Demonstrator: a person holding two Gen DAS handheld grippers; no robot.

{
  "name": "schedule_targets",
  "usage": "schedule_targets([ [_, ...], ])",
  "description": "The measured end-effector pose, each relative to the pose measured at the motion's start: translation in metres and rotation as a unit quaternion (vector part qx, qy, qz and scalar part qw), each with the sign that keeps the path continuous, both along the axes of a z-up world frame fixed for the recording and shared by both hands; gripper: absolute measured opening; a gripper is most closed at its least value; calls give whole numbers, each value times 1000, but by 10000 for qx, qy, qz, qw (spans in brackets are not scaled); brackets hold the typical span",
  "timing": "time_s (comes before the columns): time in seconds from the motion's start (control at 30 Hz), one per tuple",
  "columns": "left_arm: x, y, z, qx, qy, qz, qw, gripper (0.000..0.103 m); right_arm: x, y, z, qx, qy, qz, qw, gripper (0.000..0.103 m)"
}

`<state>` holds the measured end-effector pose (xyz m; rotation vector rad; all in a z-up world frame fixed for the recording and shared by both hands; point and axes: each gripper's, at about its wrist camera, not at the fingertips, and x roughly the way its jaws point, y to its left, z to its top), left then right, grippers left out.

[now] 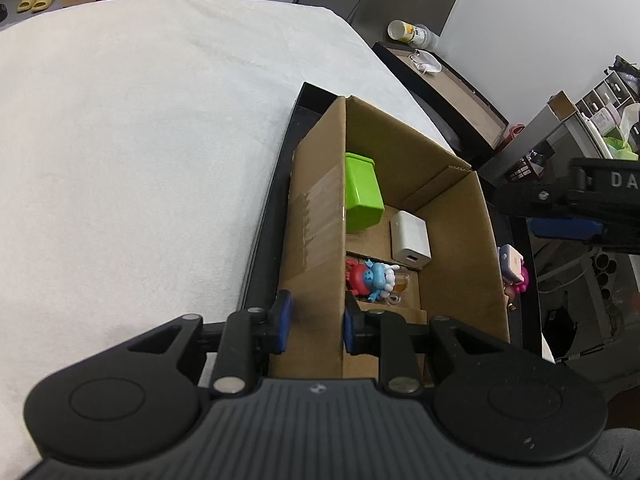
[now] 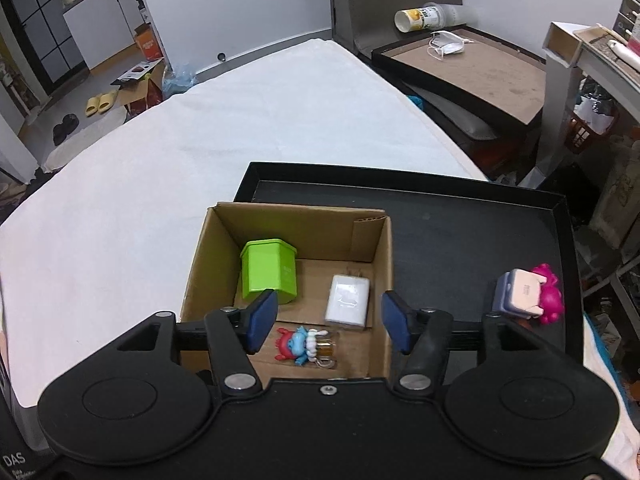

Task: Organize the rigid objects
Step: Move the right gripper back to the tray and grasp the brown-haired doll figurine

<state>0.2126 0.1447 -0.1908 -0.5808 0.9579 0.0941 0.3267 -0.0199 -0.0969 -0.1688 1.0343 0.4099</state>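
Note:
A cardboard box (image 2: pixel 208 256) stands in a black tray (image 2: pixel 460 240) on the white-covered table. In the box are a green container (image 2: pixel 270 270), a white charger (image 2: pixel 347 298) and a blue and red toy figure (image 2: pixel 298 345). A pink toy with a pale block (image 2: pixel 528 292) lies in the tray right of the box. My left gripper (image 1: pixel 314 320) is shut on the box's left wall (image 1: pixel 316 216). My right gripper (image 2: pixel 328 320) is open and empty above the box's near end. The box contents also show in the left wrist view: container (image 1: pixel 362 194), charger (image 1: pixel 410 240), figure (image 1: pixel 370 278).
The white cloth (image 2: pixel 200 140) covers the table to the left and behind the tray. A second tray with a face mask (image 2: pixel 446 46) and a tipped cup (image 2: pixel 416 18) stands at the back right. Shelves and clutter (image 2: pixel 596 92) are at the far right.

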Motion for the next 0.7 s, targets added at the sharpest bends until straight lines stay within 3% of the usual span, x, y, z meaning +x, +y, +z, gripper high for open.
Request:
schedule_targets([
  [0.7, -1, 0, 1, 41, -2, -4, 10000, 24, -2, -71, 6, -192, -184, -314, 9992, 77],
])
